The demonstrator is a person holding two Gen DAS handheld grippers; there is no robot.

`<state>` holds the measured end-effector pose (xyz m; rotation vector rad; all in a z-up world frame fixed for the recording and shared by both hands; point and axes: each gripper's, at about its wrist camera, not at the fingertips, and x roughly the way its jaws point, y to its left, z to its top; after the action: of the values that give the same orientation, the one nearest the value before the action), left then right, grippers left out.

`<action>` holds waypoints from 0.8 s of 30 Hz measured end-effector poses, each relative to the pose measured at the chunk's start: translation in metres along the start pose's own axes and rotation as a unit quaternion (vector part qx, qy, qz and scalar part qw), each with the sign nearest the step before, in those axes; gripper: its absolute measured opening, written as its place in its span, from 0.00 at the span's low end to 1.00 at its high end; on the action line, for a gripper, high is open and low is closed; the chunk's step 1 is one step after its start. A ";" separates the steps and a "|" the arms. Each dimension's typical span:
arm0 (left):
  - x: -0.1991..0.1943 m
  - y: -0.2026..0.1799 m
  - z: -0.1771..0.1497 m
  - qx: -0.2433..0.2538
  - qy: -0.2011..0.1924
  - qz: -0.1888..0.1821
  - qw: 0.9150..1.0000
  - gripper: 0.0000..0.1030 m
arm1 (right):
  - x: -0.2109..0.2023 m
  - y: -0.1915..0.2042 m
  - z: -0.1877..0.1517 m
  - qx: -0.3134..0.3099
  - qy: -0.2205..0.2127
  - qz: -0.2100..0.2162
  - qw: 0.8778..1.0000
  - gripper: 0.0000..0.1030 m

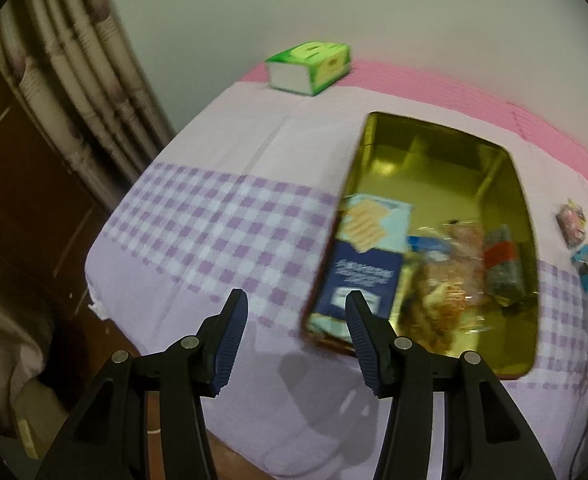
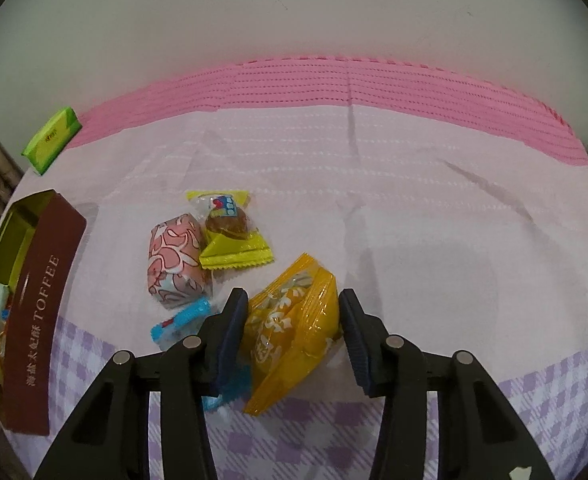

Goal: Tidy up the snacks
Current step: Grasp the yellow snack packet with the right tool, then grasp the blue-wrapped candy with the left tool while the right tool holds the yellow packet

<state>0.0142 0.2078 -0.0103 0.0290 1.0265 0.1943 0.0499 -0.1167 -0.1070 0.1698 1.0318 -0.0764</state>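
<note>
Right wrist view showed the right gripper (image 2: 292, 322) with its jaws spread wide around an orange snack packet (image 2: 290, 328) lying on the lilac tablecloth (image 2: 414, 220). Neither pad looked pressed against the wrapper, so nothing was held yet. Just to the left lay 3 more loose snacks: a pink wrapped cake (image 2: 176, 258), a yellow-edged packet (image 2: 230, 232) and a small blue candy (image 2: 182, 322). The open toffee tin (image 2: 44, 312) stood at the far left edge.

From the left wrist view, the left gripper (image 1: 296, 328) hung empty with its jaws apart, near the tin's front corner. Inside the gold-lined tin (image 1: 434, 160) sat a blue cracker box (image 1: 368, 256) and some clear-wrapped biscuits (image 1: 450, 280), though blur hid detail.

The step in hand seemed to be picking up the orange packet. Doing it well probably meant closing across its puffy middle, not the slippery sealed edge, squeezing gently so the contents did not crush, and lifting straight up to avoid dragging the blue candy beside the left finger.
</note>
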 end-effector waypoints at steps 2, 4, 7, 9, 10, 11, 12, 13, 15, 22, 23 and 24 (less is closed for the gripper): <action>-0.005 -0.013 0.002 0.012 -0.002 -0.011 1.000 0.51 | -0.005 -0.010 -0.006 0.009 -0.002 0.005 1.000 0.41; -0.008 -0.028 0.005 0.026 -0.002 -0.026 0.999 0.51 | -0.009 -0.017 -0.011 0.012 -0.006 0.005 1.000 0.41; -0.013 -0.056 0.010 0.049 0.000 -0.056 0.997 0.51 | -0.016 -0.027 -0.021 -0.001 -0.017 -0.016 1.000 0.41; -0.014 -0.078 0.015 0.063 0.003 -0.078 0.995 0.51 | -0.020 -0.033 -0.026 -0.012 -0.025 -0.031 0.999 0.41; -0.014 -0.091 0.017 0.072 0.005 -0.091 0.993 0.51 | -0.022 -0.036 -0.029 -0.017 -0.030 -0.039 0.999 0.41; -0.015 -0.103 0.019 0.080 0.006 -0.100 0.992 0.51 | -0.024 -0.041 -0.032 -0.024 -0.035 -0.047 0.998 0.41; -0.016 -0.115 0.021 0.088 0.006 -0.110 0.990 0.51 | -0.026 -0.045 -0.034 -0.027 -0.039 -0.052 0.998 0.41; -0.016 -0.129 0.023 0.096 0.007 -0.121 0.988 0.51 | -0.026 -0.048 -0.035 -0.030 -0.042 -0.057 0.997 0.41; -0.016 -0.153 0.026 0.108 0.011 -0.137 0.985 0.51 | -0.028 -0.056 -0.038 -0.033 -0.049 -0.059 0.996 0.41; -0.009 -0.227 0.030 0.142 0.043 -0.185 0.971 0.51 | -0.028 -0.083 -0.039 -0.021 -0.067 -0.066 0.995 0.41; -0.006 -0.235 0.030 0.145 0.048 -0.189 0.970 0.51 | -0.029 -0.086 -0.039 -0.022 -0.068 -0.067 0.995 0.40; -0.004 -0.243 0.030 0.146 0.056 -0.195 0.968 0.51 | -0.029 -0.087 -0.040 -0.025 -0.070 -0.071 0.995 0.40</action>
<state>0.0737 -0.0292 -0.0197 0.0838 1.1458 -0.3182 -0.0109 -0.1956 -0.1116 0.0447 0.9045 -0.1881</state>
